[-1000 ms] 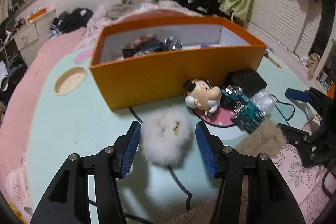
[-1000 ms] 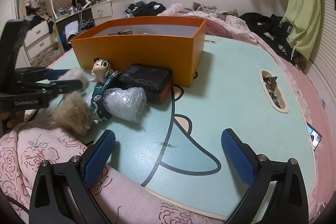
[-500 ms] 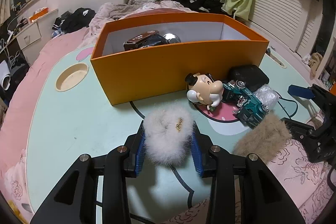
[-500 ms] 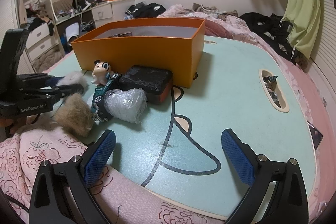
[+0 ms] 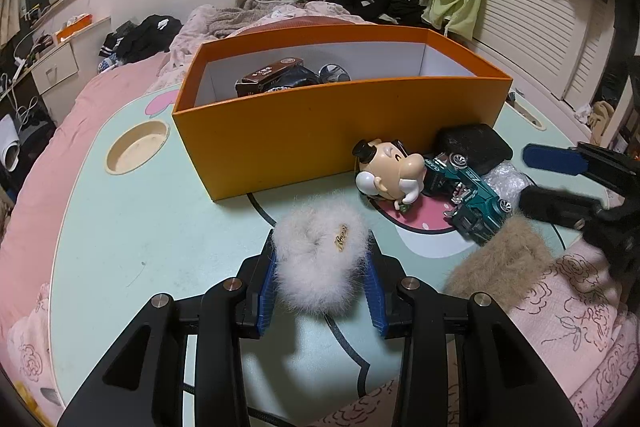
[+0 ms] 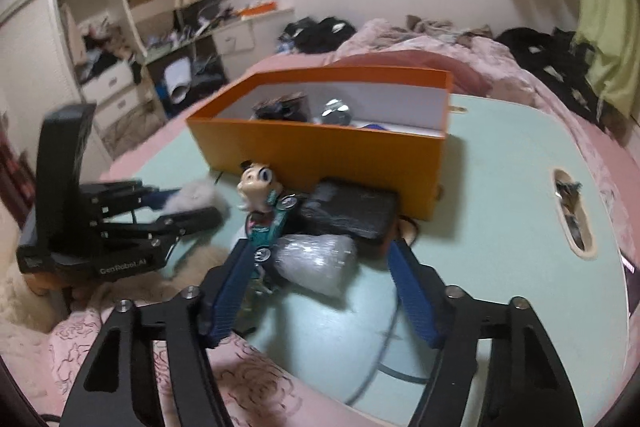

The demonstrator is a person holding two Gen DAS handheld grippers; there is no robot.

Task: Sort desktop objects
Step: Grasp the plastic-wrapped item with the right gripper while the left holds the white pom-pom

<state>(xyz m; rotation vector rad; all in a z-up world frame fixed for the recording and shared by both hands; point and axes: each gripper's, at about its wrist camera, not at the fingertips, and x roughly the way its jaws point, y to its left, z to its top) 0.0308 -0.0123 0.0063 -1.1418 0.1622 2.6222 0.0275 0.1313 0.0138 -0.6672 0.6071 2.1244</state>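
My left gripper (image 5: 322, 267) is shut on a white fluffy scrunchie (image 5: 320, 259) over the mint table, in front of the orange box (image 5: 340, 131). The right wrist view shows that gripper (image 6: 188, 205) at the left with the white fluff (image 6: 196, 193) in it. My right gripper (image 6: 318, 253) is closing; a clear plastic-wrapped bundle (image 6: 316, 259) lies between its pads, untouched. Beside the bundle lie a green toy car (image 6: 272, 223), a cartoon head figurine (image 6: 256, 183) and a black case (image 6: 352, 211). A brown fluffy piece (image 5: 496, 259) lies at the table's near edge.
The orange box (image 6: 320, 147) holds a dark packet and a silvery round thing. The table has a round recess (image 5: 136, 147) at left and an oval recess (image 6: 572, 215) with scraps at right. A pink floral quilt (image 5: 580, 307) covers the near edge. A cable (image 6: 380, 347) runs under my right gripper.
My left gripper closed on the white scrunchie and has held still since. My right gripper moved forward to the pile and its jaws narrowed around the plastic bundle.
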